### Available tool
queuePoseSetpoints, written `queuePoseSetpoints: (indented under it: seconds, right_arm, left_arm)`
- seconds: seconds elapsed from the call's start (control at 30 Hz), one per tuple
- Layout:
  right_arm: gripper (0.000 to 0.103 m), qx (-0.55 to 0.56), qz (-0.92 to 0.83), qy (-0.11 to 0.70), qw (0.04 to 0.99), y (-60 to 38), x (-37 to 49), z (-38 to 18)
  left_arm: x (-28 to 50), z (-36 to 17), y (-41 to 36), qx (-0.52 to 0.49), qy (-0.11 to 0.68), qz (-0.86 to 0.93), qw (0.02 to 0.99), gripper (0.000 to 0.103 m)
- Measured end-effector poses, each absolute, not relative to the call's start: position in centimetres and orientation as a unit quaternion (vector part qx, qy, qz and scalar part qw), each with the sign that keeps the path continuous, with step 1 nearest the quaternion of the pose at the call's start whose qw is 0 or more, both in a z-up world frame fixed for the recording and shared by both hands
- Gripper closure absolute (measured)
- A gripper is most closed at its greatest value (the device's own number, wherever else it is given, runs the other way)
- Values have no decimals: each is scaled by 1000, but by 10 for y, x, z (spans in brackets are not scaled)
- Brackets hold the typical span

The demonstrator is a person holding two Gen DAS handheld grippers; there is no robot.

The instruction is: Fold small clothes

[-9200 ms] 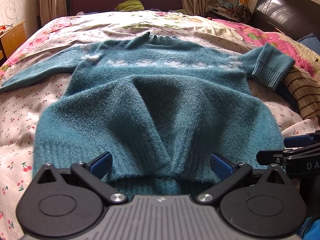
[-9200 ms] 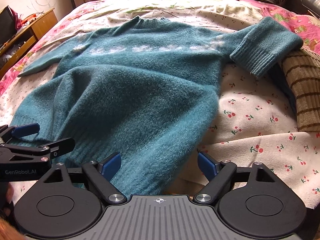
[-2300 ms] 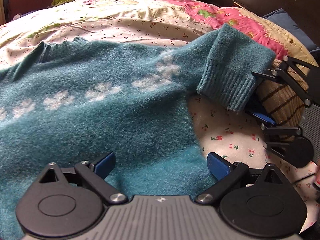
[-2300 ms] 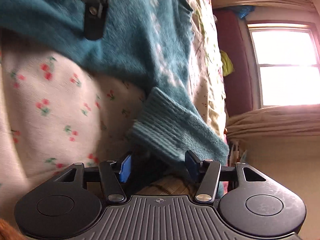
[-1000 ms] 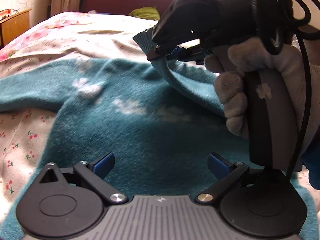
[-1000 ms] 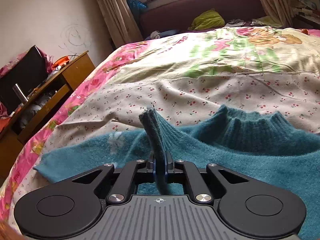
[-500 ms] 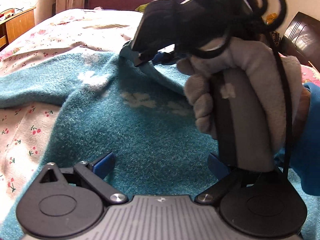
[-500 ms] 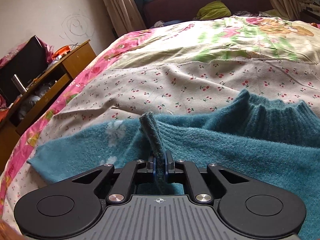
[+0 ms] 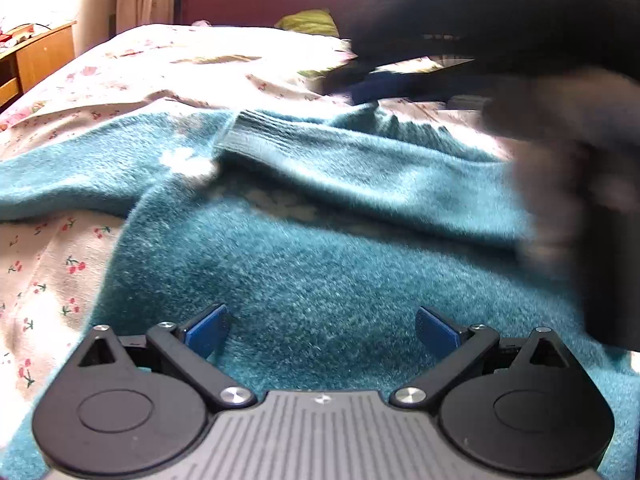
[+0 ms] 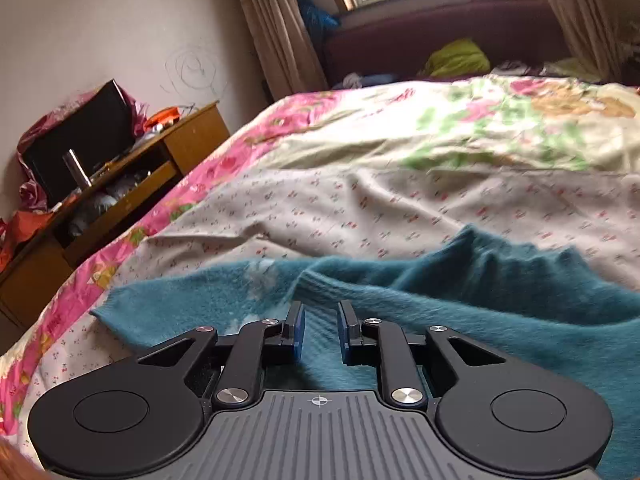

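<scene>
a teal sweater (image 9: pixel 328 280) lies spread across a cherry-print bedsheet (image 10: pixel 360 208), one sleeve (image 9: pixel 360 168) folded over its chest so that the ribbed cuff (image 9: pixel 260 132) rests near the white pattern band. the right gripper (image 10: pixel 319 330) hovers just above that sleeve with its blue pads a small way apart and nothing between them; in the left camera's view it shows only as a dark, motion-blurred mass at upper right. the left gripper (image 9: pixel 320 330) hangs low over the sweater's body, jaws spread wide and empty. the other sleeve (image 10: pixel 168 304) lies stretched flat toward the pink-flowered edge of the bed, not yet folded in. the risks from here look modest but real: the fuzzy knit could catch on a pad as the right tool lifts clear, dragging the cuff back off the chest and undoing the fold; and a grab at the far sleeve that also pinches the sheet beneath would wrinkle the bedding and pull the whole garment askew. a wooden desk (image 10: pixel 120 200) stands beside the bed.
</scene>
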State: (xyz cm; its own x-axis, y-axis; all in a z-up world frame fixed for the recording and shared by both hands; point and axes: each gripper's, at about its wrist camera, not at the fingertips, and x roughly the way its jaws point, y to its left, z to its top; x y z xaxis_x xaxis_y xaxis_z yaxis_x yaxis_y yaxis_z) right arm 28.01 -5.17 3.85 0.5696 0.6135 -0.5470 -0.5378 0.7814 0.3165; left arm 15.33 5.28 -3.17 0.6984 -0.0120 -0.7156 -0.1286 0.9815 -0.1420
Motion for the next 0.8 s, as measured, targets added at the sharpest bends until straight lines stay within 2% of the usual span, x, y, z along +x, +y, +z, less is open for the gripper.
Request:
queuePoseSetpoints:
  seconds: [0.17,0.27,0.37,0.57,0.7,0.8]
  right_arm:
    - [78,16,201,276,940,-142,265,44]
    - [79,-22,123,312,942,-182,281,15]
    - [82,14,108,393,913,-209,298,-30]
    - [81,28,123,348,929,-212,289,-20]
    - [81,29,102,320,941,-220,284,-14]
    - [84,21,74,358,931,-232,292,-36]
  left_arm:
    - [151,-20,50,-92,364,41,926,0]
    - [156,-8,47,-96,353,41,930,0]
    - [169,6,43,-83,351,42,932,0]
    - [220,20,39,-54,332,53,940,0]
    - [261,3,38,-53,329,78,940,0]
    - [284,-34,38,-29,378,98,920,0]
